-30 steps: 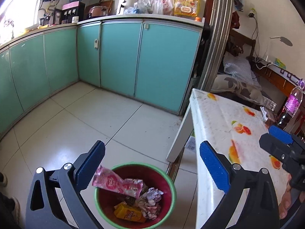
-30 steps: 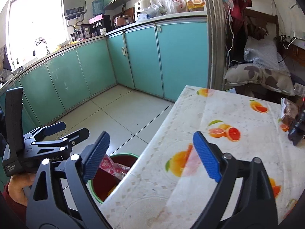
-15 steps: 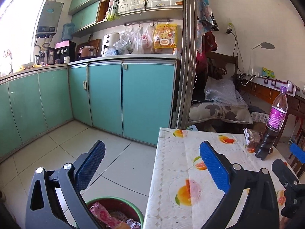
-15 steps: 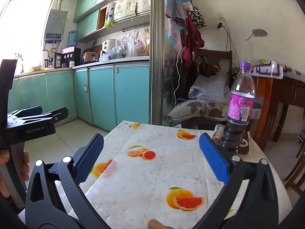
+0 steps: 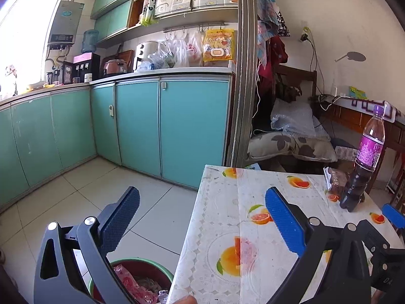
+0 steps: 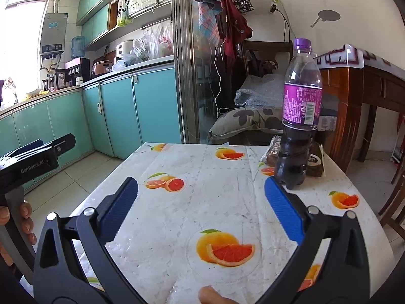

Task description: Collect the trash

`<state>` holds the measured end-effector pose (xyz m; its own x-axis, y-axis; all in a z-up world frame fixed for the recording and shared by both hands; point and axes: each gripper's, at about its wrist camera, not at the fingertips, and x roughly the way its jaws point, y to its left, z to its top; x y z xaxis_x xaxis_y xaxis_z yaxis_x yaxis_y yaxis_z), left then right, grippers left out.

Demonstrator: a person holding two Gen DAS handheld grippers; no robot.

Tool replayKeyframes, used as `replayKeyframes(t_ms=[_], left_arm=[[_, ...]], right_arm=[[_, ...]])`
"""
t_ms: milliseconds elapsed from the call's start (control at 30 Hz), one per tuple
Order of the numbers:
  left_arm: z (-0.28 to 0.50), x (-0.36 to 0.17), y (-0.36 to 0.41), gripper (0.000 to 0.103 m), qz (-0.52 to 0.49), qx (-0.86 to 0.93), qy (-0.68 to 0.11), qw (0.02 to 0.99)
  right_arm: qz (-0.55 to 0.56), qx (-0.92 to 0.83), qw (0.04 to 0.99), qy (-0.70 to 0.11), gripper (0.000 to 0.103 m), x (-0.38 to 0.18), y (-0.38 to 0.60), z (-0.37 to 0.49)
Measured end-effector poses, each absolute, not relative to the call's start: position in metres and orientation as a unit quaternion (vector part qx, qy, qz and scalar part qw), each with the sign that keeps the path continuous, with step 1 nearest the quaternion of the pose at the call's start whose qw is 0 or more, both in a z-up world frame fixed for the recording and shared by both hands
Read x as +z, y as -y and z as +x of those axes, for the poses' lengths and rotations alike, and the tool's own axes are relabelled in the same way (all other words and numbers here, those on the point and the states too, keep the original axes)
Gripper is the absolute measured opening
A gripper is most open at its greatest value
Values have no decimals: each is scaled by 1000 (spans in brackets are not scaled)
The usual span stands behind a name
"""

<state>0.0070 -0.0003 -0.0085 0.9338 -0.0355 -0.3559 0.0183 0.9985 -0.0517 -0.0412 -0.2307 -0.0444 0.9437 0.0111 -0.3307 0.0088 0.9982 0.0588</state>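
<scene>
Holding my right tongs released and empty, angled slightly down over the fruit-print plastic-covered desk, my left tongs likewise released beside it, purple-labelled plastic bottle just ahead.

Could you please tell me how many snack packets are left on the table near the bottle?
2: a brown packet lying just left of the bottle, and a dark packet standing behind it on the right. The bottle overlaps both, so another could be hidden.
</scene>
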Motion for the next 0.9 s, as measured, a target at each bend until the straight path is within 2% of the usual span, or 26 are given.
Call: replayKeyframes(t_ms=[900], left_arm=[[4,-12,-7,96,-12,-1,-188,982]], right_arm=[[19,9,985,-171,99,-42,222,-45]])
